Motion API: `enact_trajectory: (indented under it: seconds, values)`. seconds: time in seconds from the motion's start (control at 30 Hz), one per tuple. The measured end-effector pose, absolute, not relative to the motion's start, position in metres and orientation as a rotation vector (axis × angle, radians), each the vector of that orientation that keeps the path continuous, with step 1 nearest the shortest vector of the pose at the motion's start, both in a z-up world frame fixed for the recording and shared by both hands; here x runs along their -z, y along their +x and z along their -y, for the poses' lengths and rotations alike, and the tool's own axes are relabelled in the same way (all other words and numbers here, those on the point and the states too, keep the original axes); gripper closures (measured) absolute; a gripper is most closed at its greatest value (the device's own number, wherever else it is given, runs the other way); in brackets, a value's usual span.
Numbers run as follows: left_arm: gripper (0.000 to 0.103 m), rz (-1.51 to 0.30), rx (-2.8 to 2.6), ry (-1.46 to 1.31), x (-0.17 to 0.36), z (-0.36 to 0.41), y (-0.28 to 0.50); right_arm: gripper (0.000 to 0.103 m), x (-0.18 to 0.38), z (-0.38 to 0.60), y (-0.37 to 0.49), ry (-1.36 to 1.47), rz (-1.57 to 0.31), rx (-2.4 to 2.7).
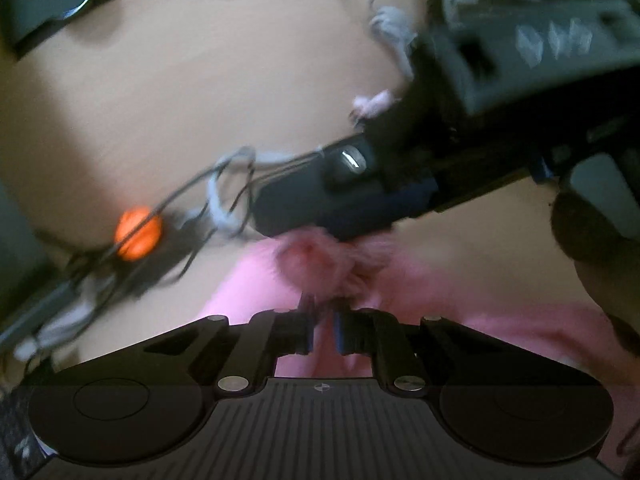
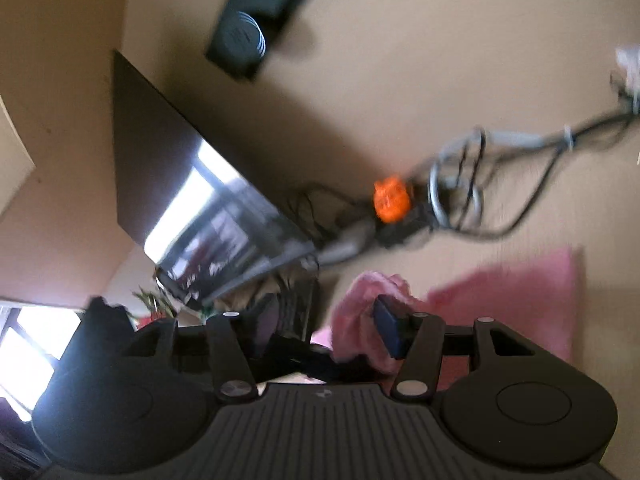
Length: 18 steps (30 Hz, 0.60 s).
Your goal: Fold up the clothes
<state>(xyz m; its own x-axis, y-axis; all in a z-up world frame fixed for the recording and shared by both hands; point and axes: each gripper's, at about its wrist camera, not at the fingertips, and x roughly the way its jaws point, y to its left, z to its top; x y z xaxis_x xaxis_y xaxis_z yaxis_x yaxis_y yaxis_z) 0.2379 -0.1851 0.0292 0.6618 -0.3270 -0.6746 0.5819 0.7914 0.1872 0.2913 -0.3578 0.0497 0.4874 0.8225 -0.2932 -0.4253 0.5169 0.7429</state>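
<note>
Both grippers pinched on pink cloth, fold in progress.

Left gripper [image 1: 322,320] has its fingers nearly together, clenched on a bunched edge of the pink garment [image 1: 500,320]; right gripper [image 2: 360,344] likewise grips a crumpled wad of the same cloth, blue pad [image 2: 389,330] pressed into it; rest of the garment lies partly flat on the tan table [image 2: 400,80], near a tangle of cables [image 2: 460,196] with an orange plug [image 2: 391,199]; views blurred, fold count unclear; judged mid-task: cloth looks partly doubled, with laying down, smoothing and letting go left to do.
</note>
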Motion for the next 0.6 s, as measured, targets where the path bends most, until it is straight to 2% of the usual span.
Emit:
enact_trajectory:
  seconds: [0.1,0.17,0.2,0.27,0.37,0.43,0.6]
  values:
    - [0.089,-0.621,0.582,0.412,-0.032,0.205,0.239,0.047,-0.068,0.373,0.288,0.584,-0.640,-0.769]
    - [0.080,-0.611,0.601,0.418,-0.033,0.208,0.237,0.035,-0.074,0.382,0.287,0.518,-0.626,-0.681]
    - [0.074,-0.613,0.604,0.418,-0.033,0.205,0.235,0.033,-0.074,0.385,0.287,0.474,-0.625,-0.615]
    - [0.041,-0.615,0.597,0.418,-0.036,0.194,0.230,0.024,-0.072,0.389,0.286,0.375,-0.630,-0.495]
    - [0.020,-0.627,0.515,0.409,-0.039,0.158,0.220,0.015,-0.063,0.381,0.280,0.145,-0.628,-0.337]
    - [0.016,-0.673,0.421,0.398,-0.035,0.127,0.221,0.012,-0.056,0.373,0.277,0.026,-0.629,-0.295]
    - [0.015,-0.846,0.238,0.325,-0.013,0.058,0.234,0.011,-0.040,0.347,0.286,-0.048,-0.654,-0.337]
